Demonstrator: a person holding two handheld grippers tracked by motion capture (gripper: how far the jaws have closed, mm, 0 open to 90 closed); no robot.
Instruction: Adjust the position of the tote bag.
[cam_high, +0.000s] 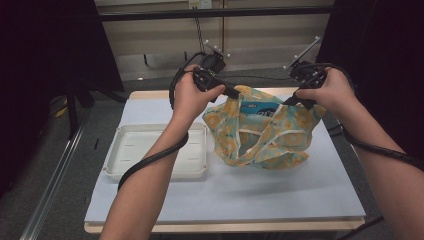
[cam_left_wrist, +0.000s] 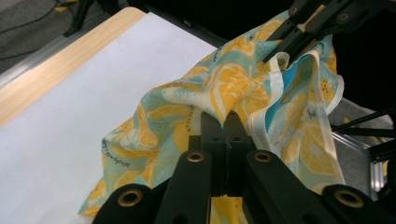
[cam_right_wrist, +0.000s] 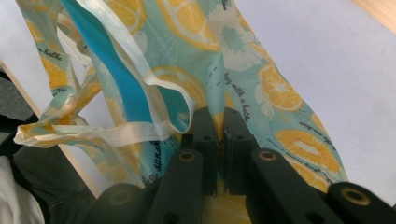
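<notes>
From the high view, a soft cloth bag printed with yellow lemon slices on pale teal (cam_high: 262, 131) hangs over the right half of the white-covered table (cam_high: 280, 195), stretched between the two tools near the far edge. The left gripper (cam_high: 231, 92) pinches the bag's upper left rim and the right gripper (cam_high: 303, 101) pinches its upper right rim, so the mouth is held up and spread while the bottom sags onto or just above the table; I cannot tell which. Something blue with white lettering (cam_high: 256, 108) shows inside the opening. A shallow white plastic tray (cam_high: 131, 170) sits by the left edge, and nothing lies in it.

In the left gripper view, the left gripper (cam_left_wrist: 221, 125) has its jaws pressed together on a fold of the bag (cam_left_wrist: 224, 88), and the right gripper (cam_left_wrist: 281, 55) grips the rim farther off.

In the right gripper view, the right gripper (cam_right_wrist: 218, 120) stands narrow, both jaws against the printed cloth (cam_right_wrist: 261, 70) with only fabric between them; a cream-edged strap (cam_right_wrist: 116, 133) loops to the left.

My reading is that the lifting and opening of the bag is done. What seems left is getting the blue item out, probably by tipping or shaking the bag towards the tray, which is untouched so far.
</notes>
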